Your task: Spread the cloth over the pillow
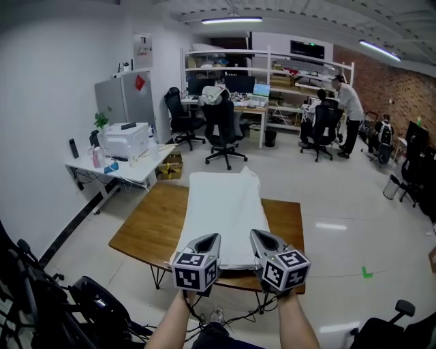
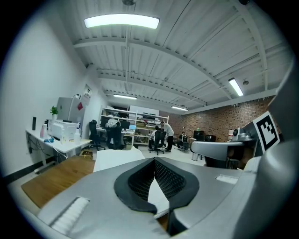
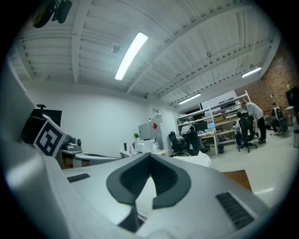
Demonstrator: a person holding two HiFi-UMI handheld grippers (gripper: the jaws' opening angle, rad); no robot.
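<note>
A wooden worktop [image 1: 146, 225] is seen mid-floor. Beyond its far left corner a white printer [image 1: 126, 140] is set; beyond its far edge black office chairs [image 1: 225, 129] and shelving [image 1: 272, 75] are ranged; a green floor mark [image 1: 367, 273] is seen to its right

**Inspector:** What kind of premises are we recording here?

**Assessor:** We are recording an open-plan office workspace. Taking the wooden table [image 1: 146, 225] as reference: beyond it, black office chairs [image 1: 225, 129] are standing at desks, and white shelving [image 1: 272, 68] is carrying monitors and boxes.

**Inspector:** Is anything to the sides supporting that?

**Assessor:** Left of the table, a printer [image 1: 126, 140] is sitting on a white side desk [image 1: 153, 165], with a grey cabinet [image 1: 126, 99] standing behind it. Far beyond the table to the right, a person [image 1: 349, 102] is standing at a workstation, and a brick wall [image 1: 388, 88] is running alongside. High above the table, tube lights [image 1: 231, 20] are glowing under a ribbed ceiling [image 1: 320, 17].
</note>
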